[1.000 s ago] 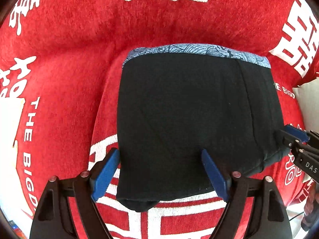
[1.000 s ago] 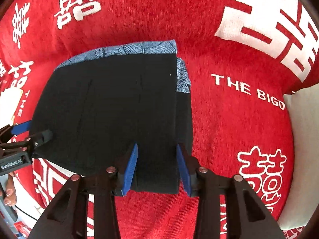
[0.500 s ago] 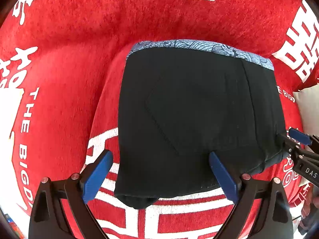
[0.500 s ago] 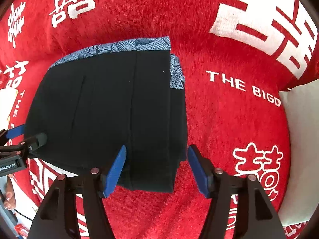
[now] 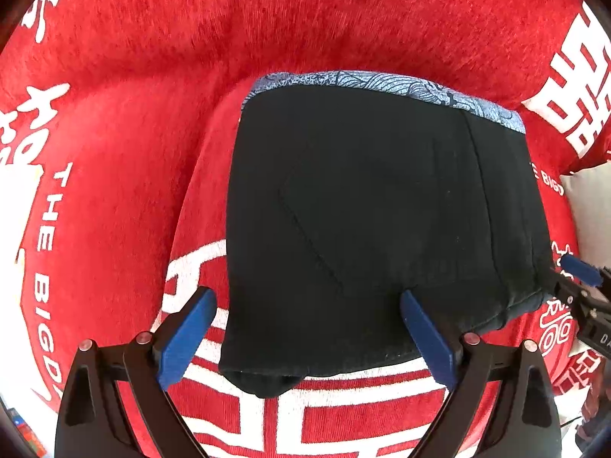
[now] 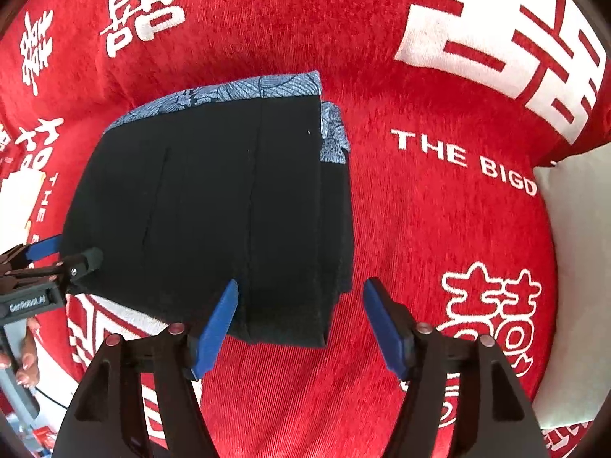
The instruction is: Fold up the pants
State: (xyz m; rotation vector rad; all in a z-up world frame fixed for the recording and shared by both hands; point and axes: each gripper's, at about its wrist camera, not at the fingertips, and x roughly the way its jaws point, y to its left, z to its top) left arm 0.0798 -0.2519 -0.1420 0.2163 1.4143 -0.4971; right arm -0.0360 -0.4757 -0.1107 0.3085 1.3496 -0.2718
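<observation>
The red blanket (image 6: 439,229) carries all the clear lettering. To the right of the folded black pants (image 6: 214,210), white capitals read "THE BIGD", cut off by a white pillow (image 6: 573,267). Left of the pants, in the left wrist view, the same "THE BIGD" runs vertically. Large white Chinese double-happiness characters lie around the pants on every side. A small label on the left gripper (image 6: 26,303) is too blurred to read surely.
</observation>
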